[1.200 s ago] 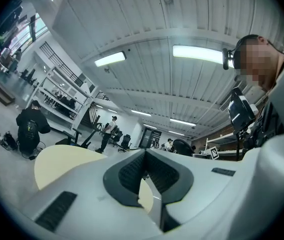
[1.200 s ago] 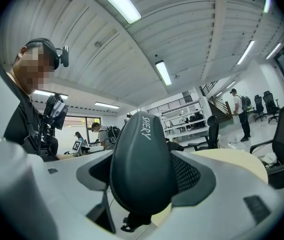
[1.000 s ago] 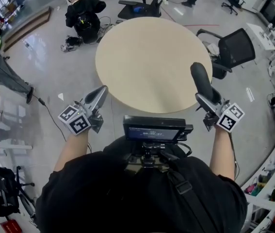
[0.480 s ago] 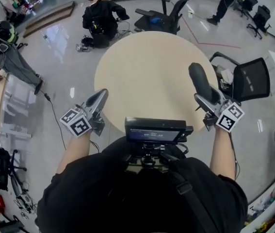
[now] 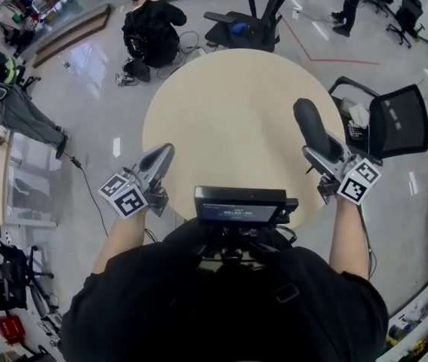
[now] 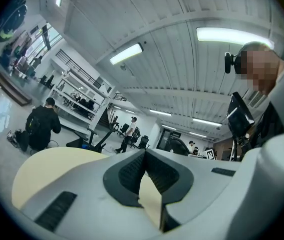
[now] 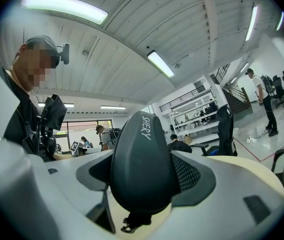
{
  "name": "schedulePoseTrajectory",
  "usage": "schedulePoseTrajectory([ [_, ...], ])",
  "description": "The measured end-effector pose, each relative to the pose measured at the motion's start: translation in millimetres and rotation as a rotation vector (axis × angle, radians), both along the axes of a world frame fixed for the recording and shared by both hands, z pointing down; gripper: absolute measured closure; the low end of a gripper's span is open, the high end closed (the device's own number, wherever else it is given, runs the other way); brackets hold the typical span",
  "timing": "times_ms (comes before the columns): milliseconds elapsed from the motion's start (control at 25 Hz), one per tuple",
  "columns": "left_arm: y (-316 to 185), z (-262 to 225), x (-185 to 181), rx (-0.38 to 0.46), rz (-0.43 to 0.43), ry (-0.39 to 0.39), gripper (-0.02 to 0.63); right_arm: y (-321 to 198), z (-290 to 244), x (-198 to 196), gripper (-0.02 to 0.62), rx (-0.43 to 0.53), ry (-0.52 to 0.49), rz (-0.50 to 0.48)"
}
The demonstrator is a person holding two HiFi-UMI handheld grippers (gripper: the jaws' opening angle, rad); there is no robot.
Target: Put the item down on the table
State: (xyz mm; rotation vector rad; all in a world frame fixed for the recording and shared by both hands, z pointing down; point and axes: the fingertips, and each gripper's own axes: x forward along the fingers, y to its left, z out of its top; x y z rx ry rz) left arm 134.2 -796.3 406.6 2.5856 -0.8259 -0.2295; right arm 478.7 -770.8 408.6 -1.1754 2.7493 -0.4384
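I can't see the near edge of the round table (image 5: 229, 111) behind the black screen box (image 5: 240, 204) on the person's chest, and by the table's right edge the low end of the dark case (image 5: 312, 125) is hidden inside the right gripper (image 5: 321, 154).

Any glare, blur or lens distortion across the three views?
Head view: heavy fisheye, glare patches on the floor, table evenly lit, sharp. Left gripper view: dark round vignette, ceiling lamp blown out. Right gripper view: same vignette, black case sharp, its print legible.

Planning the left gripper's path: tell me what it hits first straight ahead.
For the left gripper the way looks free over the round table; beyond it, probably the office chair, though depth is unclear.
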Motion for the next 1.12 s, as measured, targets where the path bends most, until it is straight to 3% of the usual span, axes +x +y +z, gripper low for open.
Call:
schedulePoseTrajectory([
  [320, -85.9, 27.2, -43.3, 0.015, 0.156, -0.008, 0.606, -43.8, 4.8, -57.4, 0.261, -0.035, 0.048, 0.125],
  [480, -123.2, 23.6, -41.5, 0.043, 0.191, -0.026, 0.606, -51.1, 8.3, -69.7, 0.261, -0.060, 0.065, 0.137],
  [880, -114.3, 23.3, 17.7, -0.005, 0.143, 0.003, 0.606, -42.7, 15.1, 5.6, 0.261, -0.067, 0.096, 0.124],
  [1120, -135.2, 0.7, 32.3, 0.055, 0.114, -0.039, 0.606, -61.0, 5.9, 43.7, 0.261, -0.022, 0.128, 0.140],
])
